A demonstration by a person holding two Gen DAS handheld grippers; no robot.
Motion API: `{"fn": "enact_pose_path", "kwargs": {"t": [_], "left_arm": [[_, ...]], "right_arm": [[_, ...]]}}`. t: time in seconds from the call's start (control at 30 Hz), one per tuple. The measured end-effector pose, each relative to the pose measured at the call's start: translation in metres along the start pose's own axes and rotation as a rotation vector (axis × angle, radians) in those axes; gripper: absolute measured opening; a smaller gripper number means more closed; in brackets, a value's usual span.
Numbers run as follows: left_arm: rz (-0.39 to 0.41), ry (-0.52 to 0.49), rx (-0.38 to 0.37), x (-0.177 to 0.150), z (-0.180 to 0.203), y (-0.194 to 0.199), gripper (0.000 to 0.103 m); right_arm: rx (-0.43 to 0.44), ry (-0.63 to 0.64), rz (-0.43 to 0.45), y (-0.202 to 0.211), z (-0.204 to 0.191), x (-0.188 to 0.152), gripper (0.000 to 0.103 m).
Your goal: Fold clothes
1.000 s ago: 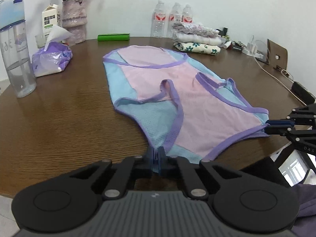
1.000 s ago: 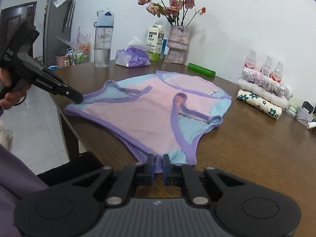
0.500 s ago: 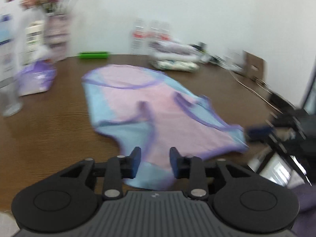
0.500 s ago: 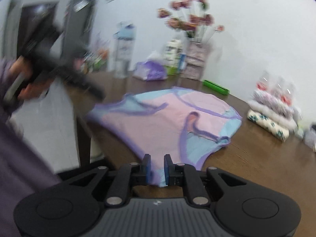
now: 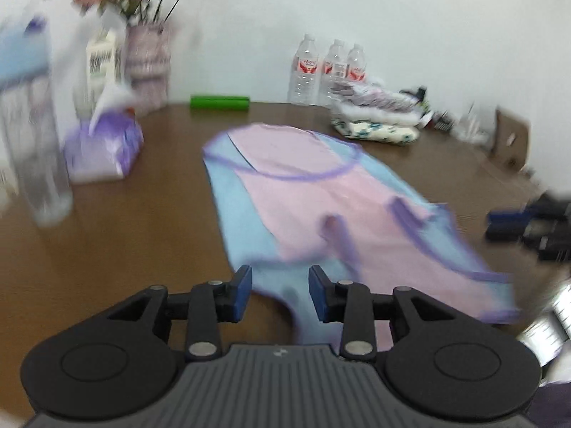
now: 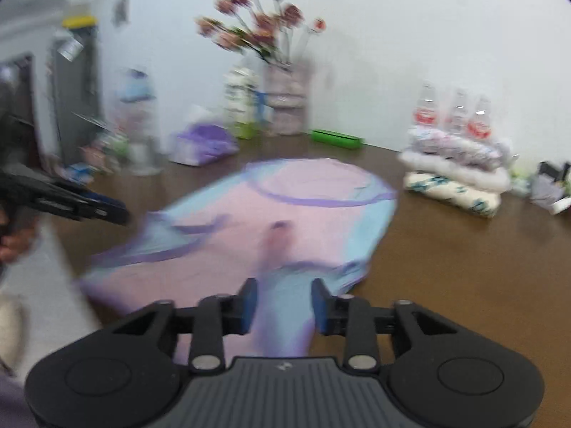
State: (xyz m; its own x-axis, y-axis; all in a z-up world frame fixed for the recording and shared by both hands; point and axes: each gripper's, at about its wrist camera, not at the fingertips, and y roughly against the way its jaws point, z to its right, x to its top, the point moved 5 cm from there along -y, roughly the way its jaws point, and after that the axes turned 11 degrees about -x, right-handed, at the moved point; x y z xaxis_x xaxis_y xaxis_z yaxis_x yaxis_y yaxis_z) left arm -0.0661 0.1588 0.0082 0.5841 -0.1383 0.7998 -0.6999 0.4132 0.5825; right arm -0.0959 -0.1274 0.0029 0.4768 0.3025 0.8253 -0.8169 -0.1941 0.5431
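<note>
A pink and light-blue garment [image 5: 321, 192] with purple trim lies spread on the brown table [image 5: 142, 235]. My left gripper [image 5: 280, 287] stands open over the garment's near blue corner, and its pads do not press the cloth. In the right wrist view the same garment [image 6: 296, 207] fills the middle. The jaws of my right gripper [image 6: 283, 303] are opening, with the garment's near edge showing in the gap, free of the pads. Each gripper shows blurred in the other's view: the right gripper [image 5: 514, 221] at the right, the left gripper [image 6: 103, 210] at the left.
A stack of folded clothes [image 5: 374, 121] sits at the back right with three water bottles [image 5: 328, 67] behind it. At the back left stand a flower vase [image 5: 146, 60], a tissue pack [image 5: 103, 149], a tall clear bottle [image 5: 35, 149] and a green box [image 5: 219, 102].
Both grippers were shut on the garment's near corners; both have let go, opened and drawn back a little. The garment now lies loose on the table. Both views are blurred by motion.
</note>
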Motion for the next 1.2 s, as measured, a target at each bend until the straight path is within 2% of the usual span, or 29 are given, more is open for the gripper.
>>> {"fn": "enact_pose_path", "kwargs": {"t": [0.07,0.17,0.2,0.23,0.27,0.3,0.47,0.5,0.53,0.57,0.7,0.77,0.83,0.9,1.0,1.07,1.13,1.2], "left_arm": [[-0.053,0.004,0.052,0.004,-0.012,-0.021,0.033],[-0.081,0.014,0.074,0.0,-0.018,-0.033,0.025],[-0.081,0.019,0.07,-0.003,-0.018,-0.034,0.022],[-0.076,0.026,0.066,-0.005,-0.018,-0.033,0.013],[-0.072,0.029,0.07,-0.006,-0.018,-0.032,0.008],[-0.073,0.032,0.076,-0.008,-0.018,-0.029,0.007],[-0.064,0.058,0.085,-0.01,-0.022,-0.025,0.007],[-0.063,0.055,0.084,-0.01,-0.021,-0.025,0.008],[-0.062,0.051,0.082,-0.009,-0.02,-0.026,0.012],[-0.064,0.047,0.08,-0.009,-0.02,-0.027,0.015],[-0.075,0.035,0.078,-0.008,-0.02,-0.027,0.017],[-0.067,0.041,0.083,-0.009,-0.022,-0.027,0.017],[-0.049,0.059,0.094,-0.012,-0.023,-0.025,0.013],[-0.044,0.069,0.092,-0.014,-0.019,-0.023,0.008],[-0.043,0.084,0.043,-0.019,0.003,-0.023,0.007],[-0.029,0.076,0.001,-0.022,0.019,-0.025,0.012],[-0.022,0.081,0.005,-0.023,0.025,-0.025,0.018],[-0.022,0.104,-0.007,-0.024,0.025,-0.021,0.02]], "right_arm": [[-0.077,0.009,-0.058,-0.028,0.009,0.005,0.031],[-0.092,-0.008,-0.113,-0.054,0.013,0.004,0.03],[-0.085,-0.013,-0.119,-0.058,0.013,0.002,0.024],[-0.085,-0.018,-0.129,-0.062,0.012,0.0,0.014],[-0.084,-0.025,-0.133,-0.064,0.012,-0.001,0.009],[-0.088,-0.027,-0.136,-0.063,0.012,-0.002,0.001],[-0.113,-0.072,-0.159,-0.054,0.024,-0.013,0.003],[-0.114,-0.088,-0.159,-0.052,0.028,-0.014,0.007],[-0.123,-0.098,-0.159,-0.05,0.032,-0.014,0.015],[-0.129,-0.099,-0.15,-0.048,0.034,-0.013,0.018],[-0.111,-0.086,-0.121,-0.045,0.034,-0.007,0.017],[-0.112,-0.068,-0.14,-0.051,0.03,-0.008,0.004],[-0.138,-0.054,-0.143,-0.053,0.031,-0.01,0.002],[-0.167,-0.043,-0.142,-0.055,0.033,-0.011,0.001],[-0.222,-0.026,-0.13,-0.059,0.04,-0.012,0.001],[-0.271,-0.038,-0.108,-0.066,0.055,-0.013,0.001],[-0.289,-0.104,-0.108,-0.067,0.072,-0.012,0.006],[-0.256,-0.124,-0.067,-0.052,0.076,-0.011,0.012]]}}
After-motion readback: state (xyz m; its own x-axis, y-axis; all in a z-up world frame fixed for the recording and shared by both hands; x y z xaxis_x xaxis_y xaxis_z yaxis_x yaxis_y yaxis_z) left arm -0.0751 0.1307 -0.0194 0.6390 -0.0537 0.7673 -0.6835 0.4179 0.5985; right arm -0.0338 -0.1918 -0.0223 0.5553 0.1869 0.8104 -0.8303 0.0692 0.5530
